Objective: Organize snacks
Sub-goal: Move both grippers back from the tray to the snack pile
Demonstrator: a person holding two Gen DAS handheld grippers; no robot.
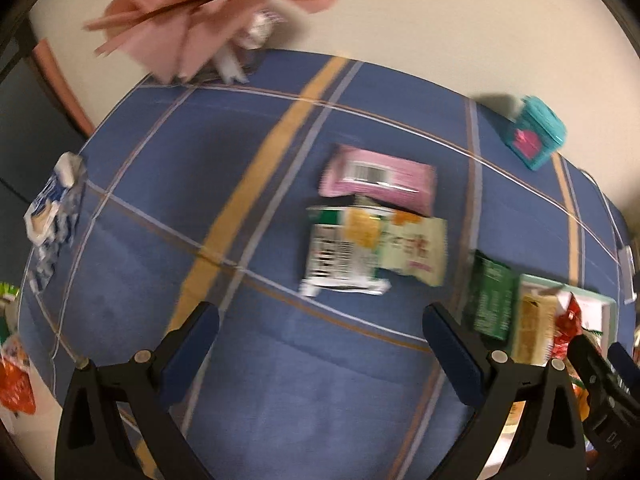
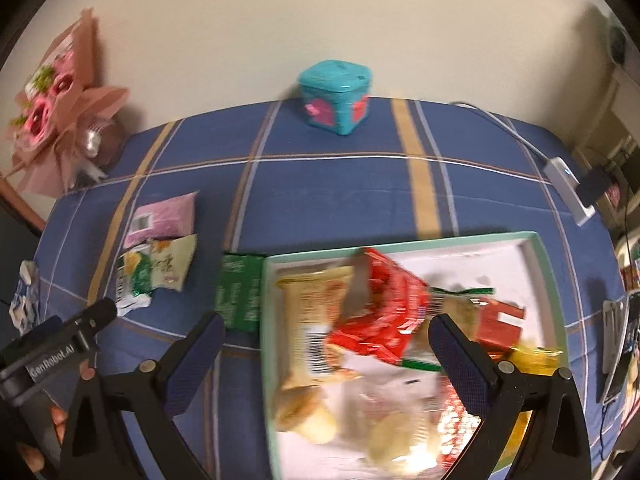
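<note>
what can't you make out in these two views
- Tray snacks, right view: motion blur smears labels; the bottom edge cuts the pile.
- Green packet, right view: print too blurred.
- Blue-white packet, left view: squeezed at the fisheye rim.
- Orange packet, left view: cut by the edge.

Both the left gripper and the right gripper are matte black with dark-blue textured pads, silver pivot screws behind the jaws, and white "GenRobot.AI" lettering.
</note>
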